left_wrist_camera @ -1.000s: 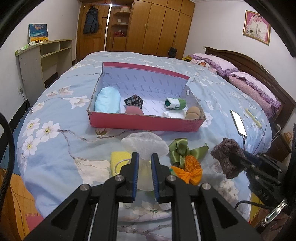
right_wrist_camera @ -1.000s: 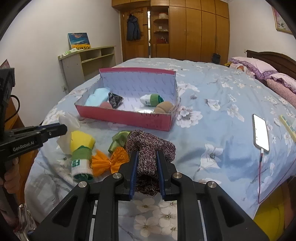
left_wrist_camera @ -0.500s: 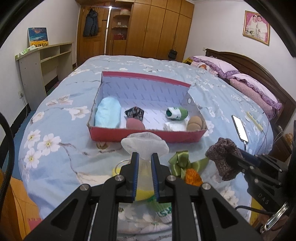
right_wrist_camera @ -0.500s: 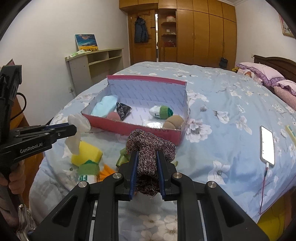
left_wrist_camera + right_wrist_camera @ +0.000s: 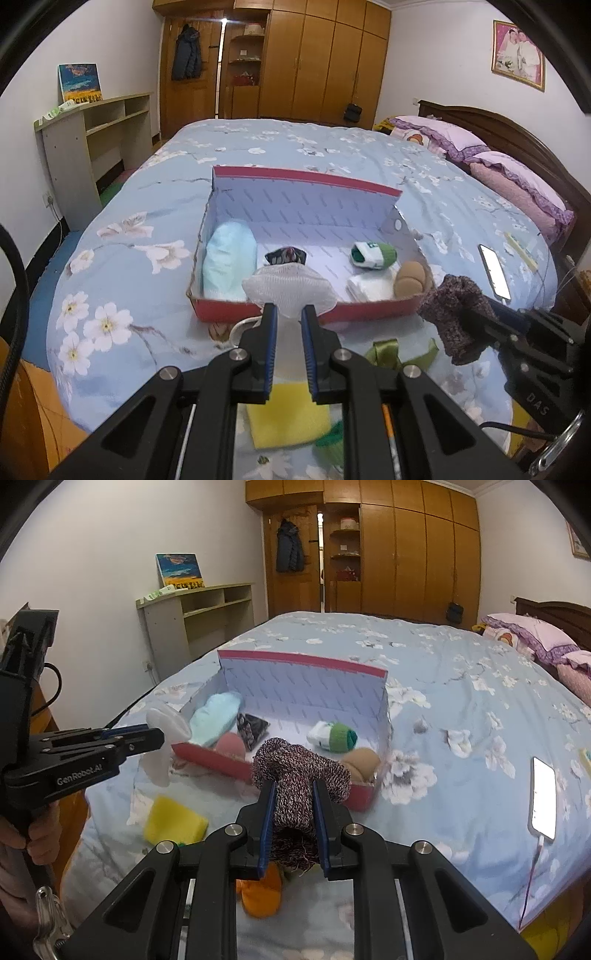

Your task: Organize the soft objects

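Note:
A red box (image 5: 306, 312) (image 5: 207, 755) sits open on the bed, holding a light blue cloth (image 5: 229, 258), a dark patterned pouch (image 5: 286, 255), a green-and-white sock (image 5: 373, 254), a tan roll (image 5: 410, 275) and a white cloth (image 5: 369, 287). My left gripper (image 5: 288, 314) (image 5: 155, 734) is shut on a white mesh cloth (image 5: 290, 286) (image 5: 166, 723), held above the box's near wall. My right gripper (image 5: 293, 794) (image 5: 469, 321) is shut on a maroon knitted piece (image 5: 299, 775) (image 5: 454, 306), held in the air near the box's right end.
A yellow sponge (image 5: 288, 421) (image 5: 173, 823), a green ribbon bow (image 5: 391, 354) and an orange cloth (image 5: 260, 893) lie on the floral bedspread below the grippers. A lit phone (image 5: 543, 797) on a cable lies to the right. Pillows (image 5: 517, 177), a shelf (image 5: 92, 140) and wardrobes surround the bed.
Both grippers have risen and moved forward toward the box, each carrying its cloth. The sponge, bow and orange cloth have stayed on the bed, now lower in view.

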Demonstrator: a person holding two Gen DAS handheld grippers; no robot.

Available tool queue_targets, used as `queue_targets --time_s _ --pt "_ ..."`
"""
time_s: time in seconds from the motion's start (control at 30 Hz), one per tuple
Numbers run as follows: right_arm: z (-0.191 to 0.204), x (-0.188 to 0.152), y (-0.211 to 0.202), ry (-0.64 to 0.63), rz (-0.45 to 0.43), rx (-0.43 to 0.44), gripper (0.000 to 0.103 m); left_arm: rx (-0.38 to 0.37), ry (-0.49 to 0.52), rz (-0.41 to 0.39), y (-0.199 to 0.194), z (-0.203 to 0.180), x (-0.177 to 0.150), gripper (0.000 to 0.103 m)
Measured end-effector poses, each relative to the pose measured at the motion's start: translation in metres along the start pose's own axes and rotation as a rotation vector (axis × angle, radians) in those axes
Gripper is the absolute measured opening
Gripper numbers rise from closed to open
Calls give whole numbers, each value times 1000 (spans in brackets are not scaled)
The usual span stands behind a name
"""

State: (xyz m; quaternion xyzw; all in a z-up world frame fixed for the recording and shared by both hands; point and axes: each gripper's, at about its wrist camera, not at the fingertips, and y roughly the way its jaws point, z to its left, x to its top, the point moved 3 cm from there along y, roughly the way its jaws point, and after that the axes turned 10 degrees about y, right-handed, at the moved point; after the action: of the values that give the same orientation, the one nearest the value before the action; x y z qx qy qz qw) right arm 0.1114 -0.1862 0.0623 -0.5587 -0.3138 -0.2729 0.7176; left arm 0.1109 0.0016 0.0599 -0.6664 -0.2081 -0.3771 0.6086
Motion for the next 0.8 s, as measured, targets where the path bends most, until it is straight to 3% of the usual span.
queue_targets --time_s 0.8 --pt "15 39 59 -2 17 40 21 33 9 9 51 19 33 14"
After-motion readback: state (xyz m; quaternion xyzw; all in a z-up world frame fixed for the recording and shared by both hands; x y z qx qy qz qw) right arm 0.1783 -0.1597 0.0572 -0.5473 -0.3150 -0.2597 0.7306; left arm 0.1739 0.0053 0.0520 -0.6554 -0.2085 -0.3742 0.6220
